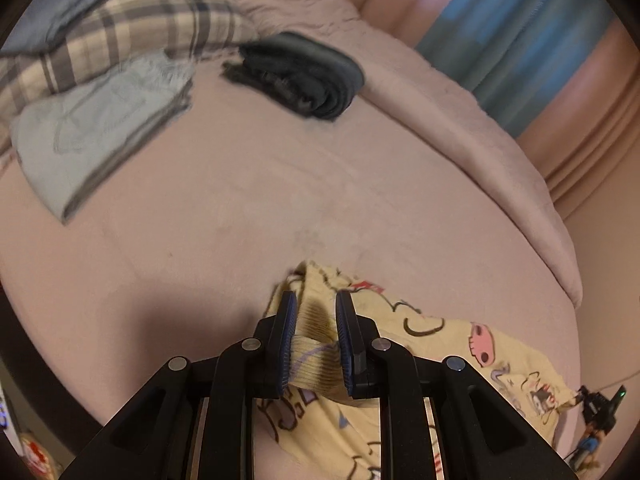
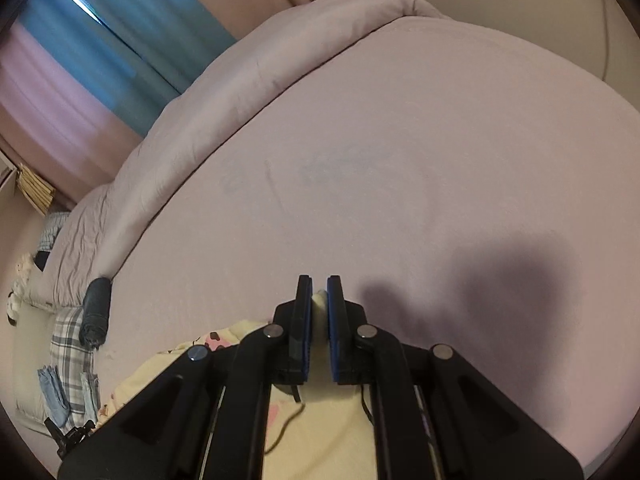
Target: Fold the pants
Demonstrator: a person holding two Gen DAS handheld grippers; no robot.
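Observation:
The yellow cartoon-print pants (image 1: 460, 356) lie on the pink bed sheet (image 1: 280, 184). My left gripper (image 1: 316, 304) is shut on the ribbed cuff of the pants, which bunches between its blue pads. The pants stretch off to the right, where my other gripper (image 1: 600, 404) shows small at the far end. In the right wrist view my right gripper (image 2: 319, 286) is shut on a pale fold of the pants (image 2: 316, 424), which hang below and to the left of it over the sheet (image 2: 400, 160).
A folded grey garment (image 1: 100, 132) and a rolled dark garment (image 1: 304, 76) lie at the far side, by a plaid pillow (image 1: 132, 20). A rolled duvet (image 1: 480, 128) runs along the right edge of the bed. Curtains (image 1: 520, 20) hang behind.

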